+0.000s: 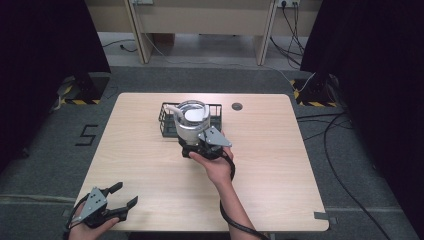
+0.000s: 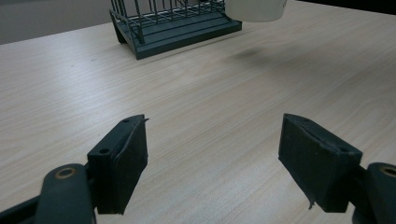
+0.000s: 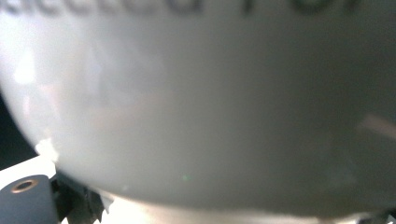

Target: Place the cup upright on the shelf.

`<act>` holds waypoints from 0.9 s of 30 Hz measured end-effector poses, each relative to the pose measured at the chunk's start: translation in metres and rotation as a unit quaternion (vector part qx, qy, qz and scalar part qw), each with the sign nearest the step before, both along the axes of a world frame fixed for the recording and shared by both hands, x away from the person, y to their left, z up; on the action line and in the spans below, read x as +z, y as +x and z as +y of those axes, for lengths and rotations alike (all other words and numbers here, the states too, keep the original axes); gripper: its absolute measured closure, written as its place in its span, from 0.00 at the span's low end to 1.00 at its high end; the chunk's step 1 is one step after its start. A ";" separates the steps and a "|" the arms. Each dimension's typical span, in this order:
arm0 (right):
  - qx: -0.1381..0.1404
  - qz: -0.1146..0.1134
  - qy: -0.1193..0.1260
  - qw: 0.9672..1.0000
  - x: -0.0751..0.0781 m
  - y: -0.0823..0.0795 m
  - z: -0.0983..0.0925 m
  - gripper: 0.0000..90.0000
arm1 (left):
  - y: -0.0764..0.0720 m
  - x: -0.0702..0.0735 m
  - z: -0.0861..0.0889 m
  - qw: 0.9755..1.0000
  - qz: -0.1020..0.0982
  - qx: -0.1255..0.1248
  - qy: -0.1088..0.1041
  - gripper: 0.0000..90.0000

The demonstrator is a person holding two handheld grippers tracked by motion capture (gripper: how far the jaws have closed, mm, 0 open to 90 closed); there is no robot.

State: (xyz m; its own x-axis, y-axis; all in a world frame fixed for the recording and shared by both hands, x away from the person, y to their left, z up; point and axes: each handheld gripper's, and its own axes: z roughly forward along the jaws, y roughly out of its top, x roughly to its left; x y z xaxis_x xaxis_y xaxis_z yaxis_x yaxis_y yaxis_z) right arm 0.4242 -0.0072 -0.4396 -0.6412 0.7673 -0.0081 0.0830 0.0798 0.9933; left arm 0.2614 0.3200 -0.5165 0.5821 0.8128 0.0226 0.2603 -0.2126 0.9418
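Note:
A white mug (image 1: 191, 117) with a handle on its left hangs over the near edge of a black wire basket (image 1: 164, 116) in the high view. My right gripper (image 1: 197, 145) is shut on its lower side. In the right gripper view the mug's wall (image 3: 201, 102) sits right against the camera, with blurred dark lettering along the top, and hides the jaws. My left gripper (image 1: 126, 194) rests open at the table's front left corner. The left gripper view has its jaws (image 2: 215, 158) wide apart over bare wood, the basket (image 2: 173, 23) farther off, and the mug's base (image 2: 256, 9) clear of the table with its shadow below.
The light wooden table (image 1: 270, 165) has a round cable grommet (image 1: 237, 106) behind the basket. Cables (image 1: 330, 135) trail over the grey floor at the right. Black curtains stand at both sides, and a desk frame is at the back.

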 end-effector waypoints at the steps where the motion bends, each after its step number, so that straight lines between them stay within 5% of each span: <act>1: 0.001 -0.001 -0.001 1.000 0.001 0.001 0.000 0.11 | 0.000 0.000 0.000 1.000 0.000 0.000 0.000 0.26; 27: -0.016 -0.003 -0.001 1.000 0.023 0.032 0.003 0.11 | 0.000 0.000 0.000 1.000 0.002 0.003 -0.004 0.26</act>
State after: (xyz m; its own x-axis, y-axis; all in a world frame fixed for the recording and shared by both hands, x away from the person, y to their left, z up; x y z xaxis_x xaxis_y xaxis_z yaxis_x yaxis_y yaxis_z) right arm 0.4564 -0.0038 -0.4166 -0.6160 0.7876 -0.0130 0.0793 0.0785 0.9938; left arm 0.2618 0.3205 -0.5167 0.5773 0.8165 0.0130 0.2657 -0.2028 0.9425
